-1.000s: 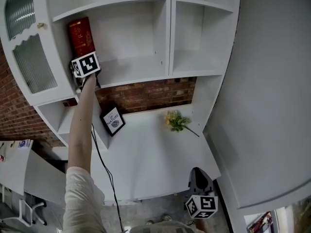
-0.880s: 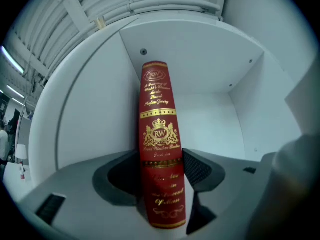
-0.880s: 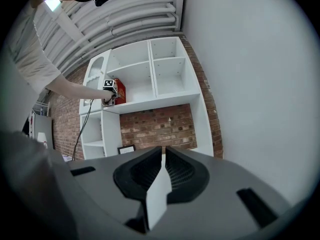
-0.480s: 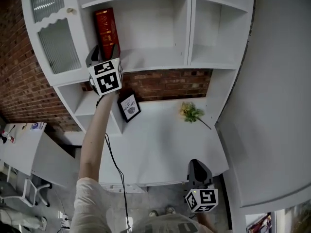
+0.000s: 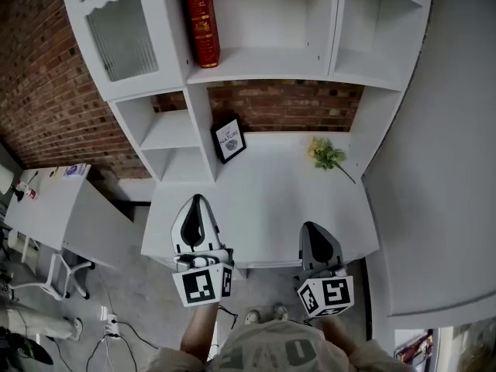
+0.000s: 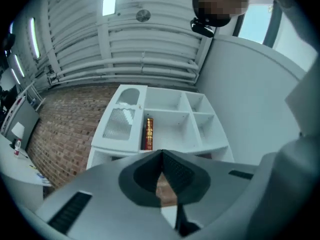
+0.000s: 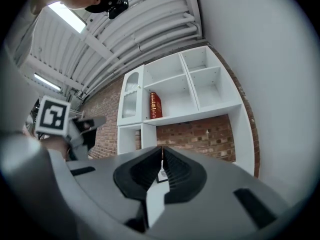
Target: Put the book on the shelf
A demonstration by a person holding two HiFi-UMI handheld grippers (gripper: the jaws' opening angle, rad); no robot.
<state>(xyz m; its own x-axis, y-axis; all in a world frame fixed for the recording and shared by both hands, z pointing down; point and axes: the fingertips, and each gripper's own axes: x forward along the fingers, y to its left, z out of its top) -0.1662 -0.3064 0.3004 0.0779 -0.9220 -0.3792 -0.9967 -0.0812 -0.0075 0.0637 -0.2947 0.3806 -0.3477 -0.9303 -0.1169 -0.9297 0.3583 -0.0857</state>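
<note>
The head view alone shows both tools over the front edge of the white surface, with a framed card at its back left corner and a flower sprig near its back right corner; the middle between lies open. The red book stands upright on the shelf, at the left end against the side wall, and the board runs free to its right. Only the left tool's own view shows that its jaws have just been closing and now meet on nothing, the book far beyond. The right tool's view shows its jaws together and empty, and the left tool off to the side.
</note>
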